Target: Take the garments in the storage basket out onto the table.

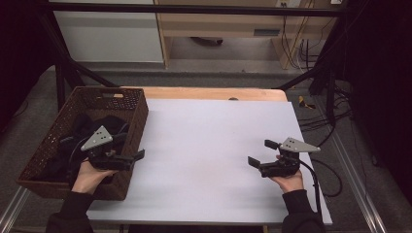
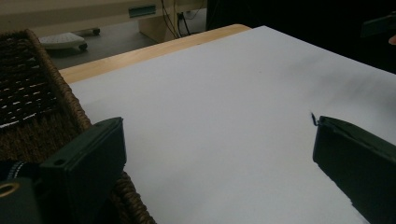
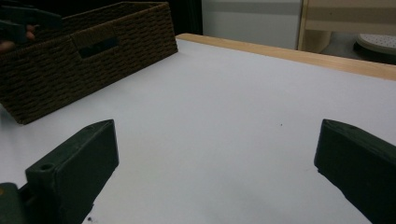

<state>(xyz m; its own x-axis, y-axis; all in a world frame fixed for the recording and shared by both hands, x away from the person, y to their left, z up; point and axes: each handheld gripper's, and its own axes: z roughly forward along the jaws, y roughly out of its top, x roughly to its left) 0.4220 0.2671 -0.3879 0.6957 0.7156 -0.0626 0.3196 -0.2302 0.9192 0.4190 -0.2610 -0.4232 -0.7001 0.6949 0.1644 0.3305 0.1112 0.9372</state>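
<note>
We hold the left gripper point(image 1: 132, 158) over the near right rim of the wicker basket point(image 1: 138, 114), its jaws spread wide and gripping nothing. In the left gripper view the basket wall point(image 2: 70, 100) runs just beside and under the left-hand jaw, while the white sheet point(image 2: 224, 112) on the counter point(image 1: 209, 93) lies between and ahead of both jaws. Dark cloth point(image 1: 90, 127) sits inside the basket, behind these jaws. The right gripper point(image 1: 262, 153) hovers over the sheet — well apart from the basket — with its jaws also spread and empty; the basket point(image 3: 84, 56) stands ahead of its left-hand jaw.
</note>
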